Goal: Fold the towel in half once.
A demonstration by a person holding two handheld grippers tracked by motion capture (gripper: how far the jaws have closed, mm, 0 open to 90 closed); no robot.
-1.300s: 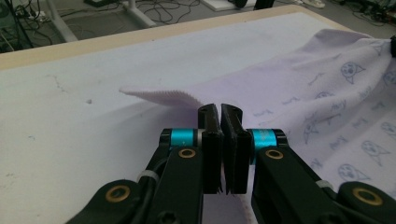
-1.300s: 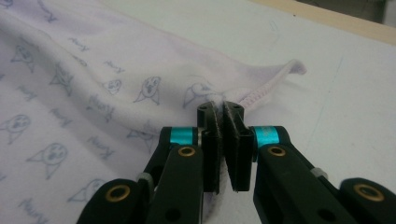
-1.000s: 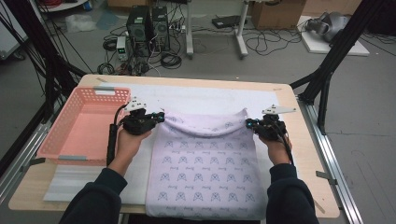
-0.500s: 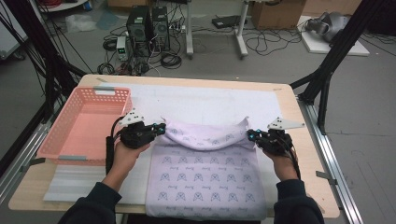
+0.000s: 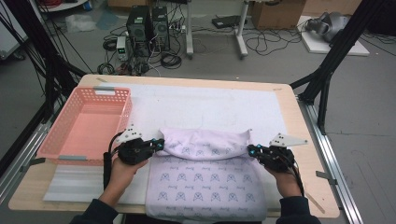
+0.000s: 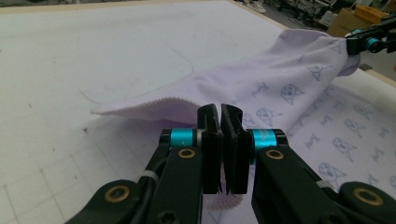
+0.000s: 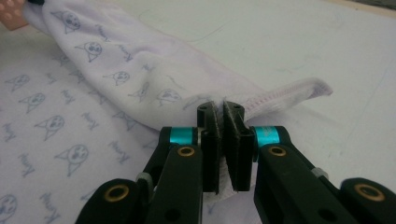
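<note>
A pale lilac cloth printed with small cat faces lies on the near half of the table. Its far edge is lifted and folded back toward the person, forming a raised roll. My left gripper is shut on the cloth's left corner, and in the left gripper view its jaws pinch the hem of the cloth. My right gripper is shut on the right corner; the right gripper view shows the stitched edge of the cloth clamped between the pads of my right gripper.
A pink plastic basket stands at the table's left side, close to my left hand. A white mat covers the tabletop beyond the cloth. Black frame posts, computers and cables stand on the floor behind the table.
Both grippers have pulled the cloth's far edge toward the person, folding it back over the near part. The fold has grown and the white mat beyond it is more exposed.
</note>
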